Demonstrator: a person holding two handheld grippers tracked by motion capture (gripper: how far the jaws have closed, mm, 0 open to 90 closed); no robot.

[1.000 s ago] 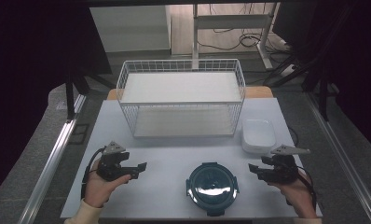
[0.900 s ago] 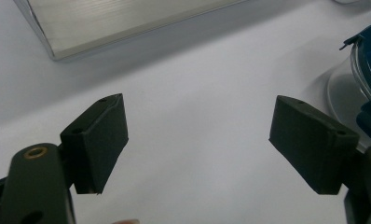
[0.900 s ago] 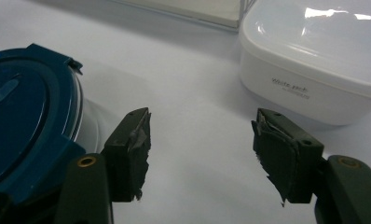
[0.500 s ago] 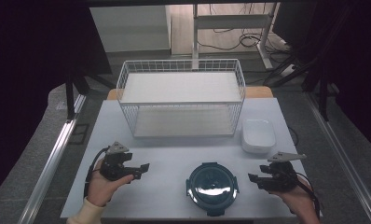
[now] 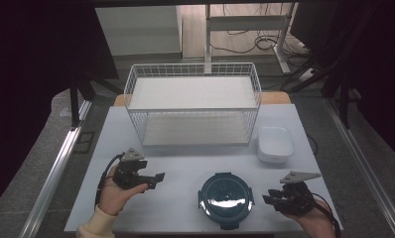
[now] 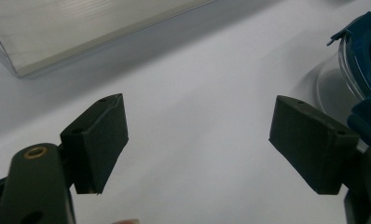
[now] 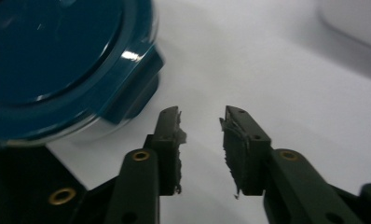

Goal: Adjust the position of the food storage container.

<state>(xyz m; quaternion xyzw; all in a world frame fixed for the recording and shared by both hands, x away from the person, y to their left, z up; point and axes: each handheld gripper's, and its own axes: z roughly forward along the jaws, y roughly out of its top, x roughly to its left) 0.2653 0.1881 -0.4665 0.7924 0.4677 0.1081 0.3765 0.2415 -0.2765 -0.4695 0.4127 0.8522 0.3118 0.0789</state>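
A: Where do we stand with the two tools?

B: Our left gripper [image 5: 155,178] sits low over the white table [image 5: 185,163], jaws spread wide with bare tabletop between them. It points toward the round dark-teal lidded container with clip tabs [image 5: 226,198], which lies ahead of its tips and a little apart.

A: And in the left gripper view?

B: There the container [image 6: 360,70] rises just beyond the jaw on the right of that view, and a pale flat panel crosses the far upper corner.

A: The other side?

B: Our right gripper [image 5: 271,197] also points at the container, from the opposite side, tips near its rim but not touching. Its jaws are parted by a narrow gap and hold nothing [image 7: 201,126]; the pads [image 7: 172,135] look frayed.

A: Does the container have a long axis?

B: It is round, so we cannot name one. It lies flat, lid up, between our two tools.

A: Farther off?

B: Beyond both grippers stands a white wire basket [image 5: 193,106]; a white rectangular lidded box [image 5: 274,144] sits ahead of the right gripper, beside the basket.
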